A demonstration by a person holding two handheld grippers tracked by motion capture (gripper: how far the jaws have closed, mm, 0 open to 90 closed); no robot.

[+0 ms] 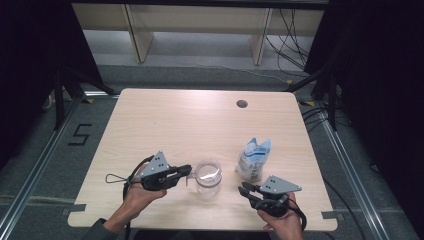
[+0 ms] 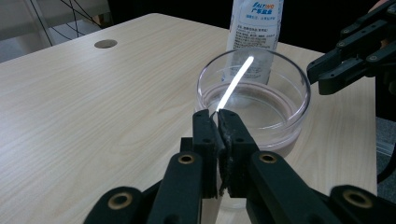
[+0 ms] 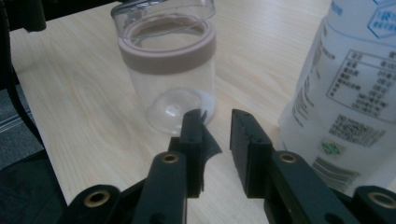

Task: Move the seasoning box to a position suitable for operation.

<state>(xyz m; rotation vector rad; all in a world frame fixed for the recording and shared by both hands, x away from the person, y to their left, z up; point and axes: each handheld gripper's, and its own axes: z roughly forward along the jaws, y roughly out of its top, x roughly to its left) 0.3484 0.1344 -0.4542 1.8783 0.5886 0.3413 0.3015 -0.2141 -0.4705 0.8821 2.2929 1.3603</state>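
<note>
Standing upright near the bench's (image 1: pixel 165 120) front edge, one clear jar (image 1: pixel 208 178) with a pinkish collar below its rim sits between the two claws. One white pouch (image 1: pixel 254 159) stands just beside it toward the person's right; its blue lettering reads "ALT" beside Chinese characters, the finer print too small to read. A "5" is marked on the floor (image 1: pixel 80 134) left of the bench. Left claw (image 1: pixel 189 171) is closed on the jar's rim. Right claw (image 1: pixel 242 189) holds nothing, its jaws parted by a narrow gap, near the jar and pouch.
</note>
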